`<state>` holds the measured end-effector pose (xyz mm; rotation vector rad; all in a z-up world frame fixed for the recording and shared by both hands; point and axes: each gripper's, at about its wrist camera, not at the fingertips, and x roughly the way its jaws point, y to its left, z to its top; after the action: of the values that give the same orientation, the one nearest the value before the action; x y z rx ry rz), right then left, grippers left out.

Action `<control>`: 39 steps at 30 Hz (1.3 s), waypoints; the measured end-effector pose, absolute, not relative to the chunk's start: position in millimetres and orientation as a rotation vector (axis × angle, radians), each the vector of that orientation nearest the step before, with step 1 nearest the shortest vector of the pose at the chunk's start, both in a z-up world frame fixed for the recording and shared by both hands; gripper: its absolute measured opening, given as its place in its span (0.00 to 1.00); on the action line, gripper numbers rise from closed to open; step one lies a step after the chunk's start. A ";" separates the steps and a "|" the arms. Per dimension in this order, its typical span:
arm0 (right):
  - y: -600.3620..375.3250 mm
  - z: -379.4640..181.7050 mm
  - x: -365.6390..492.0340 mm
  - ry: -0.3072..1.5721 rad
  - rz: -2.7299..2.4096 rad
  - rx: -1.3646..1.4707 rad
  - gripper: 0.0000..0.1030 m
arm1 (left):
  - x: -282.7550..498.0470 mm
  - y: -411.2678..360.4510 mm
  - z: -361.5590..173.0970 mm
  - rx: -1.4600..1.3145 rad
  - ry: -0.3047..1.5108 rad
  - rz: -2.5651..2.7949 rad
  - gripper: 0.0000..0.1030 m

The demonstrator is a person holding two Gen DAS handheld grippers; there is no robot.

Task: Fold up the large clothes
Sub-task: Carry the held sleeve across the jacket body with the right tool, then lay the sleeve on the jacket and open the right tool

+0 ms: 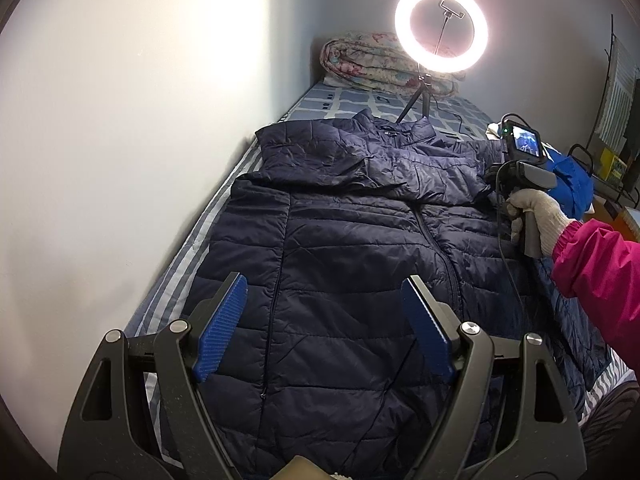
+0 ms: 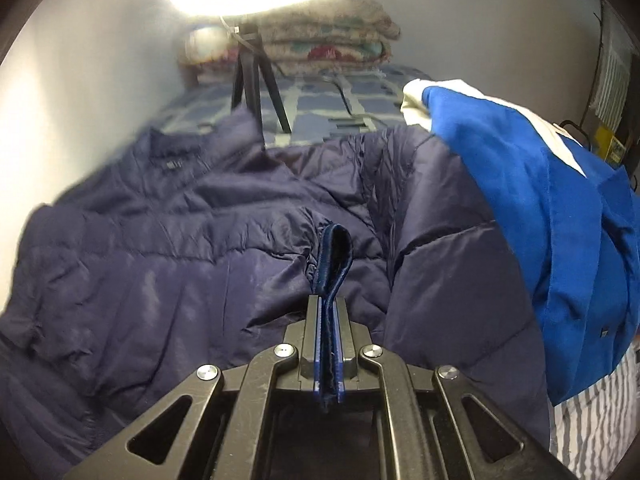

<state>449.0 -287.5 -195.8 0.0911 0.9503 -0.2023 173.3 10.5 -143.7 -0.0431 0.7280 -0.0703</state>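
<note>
A navy puffer jacket (image 1: 340, 232) lies front up on the bed, collar toward the far end. Its left sleeve is folded across the chest. My left gripper (image 1: 324, 292) is open and empty, held above the jacket's lower half. My right gripper (image 2: 329, 304) is shut on the cuff of the jacket's right sleeve (image 2: 334, 248), lifted over the jacket's chest (image 2: 160, 248). In the left wrist view the right gripper's body (image 1: 520, 168) shows at the jacket's right shoulder, held by a gloved hand; its fingers are hidden there.
The bed (image 1: 360, 100) runs along a white wall on the left. A ring light on a tripod (image 1: 440, 28) stands beyond the collar, with a folded floral quilt (image 1: 376, 60) behind it. A bright blue garment (image 2: 540, 208) lies at the right edge.
</note>
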 end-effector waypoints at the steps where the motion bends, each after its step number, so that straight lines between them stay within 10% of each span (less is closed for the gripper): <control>1: -287.5 -197.6 451.9 0.958 -0.189 0.097 0.04 | 173.3 10.4 -143.3 -0.040 0.724 -0.068 0.80; 10: -290.5 -172.8 436.6 0.932 -0.086 0.126 0.43 | 177.1 1.6 -137.2 -0.016 0.694 -0.059 0.80; 34: -388.2 -24.8 126.0 0.773 -0.093 0.124 0.54 | 141.2 -118.8 -135.3 -0.019 0.731 -0.482 0.79; 39: -397.1 -33.0 51.9 0.798 -0.175 0.097 0.56 | 119.9 -179.3 -146.2 0.054 0.788 -0.650 0.62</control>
<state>51.9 -397.1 -33.0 0.0971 0.7981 -0.1755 119.9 -179.3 -146.2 0.0541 0.7882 -0.6499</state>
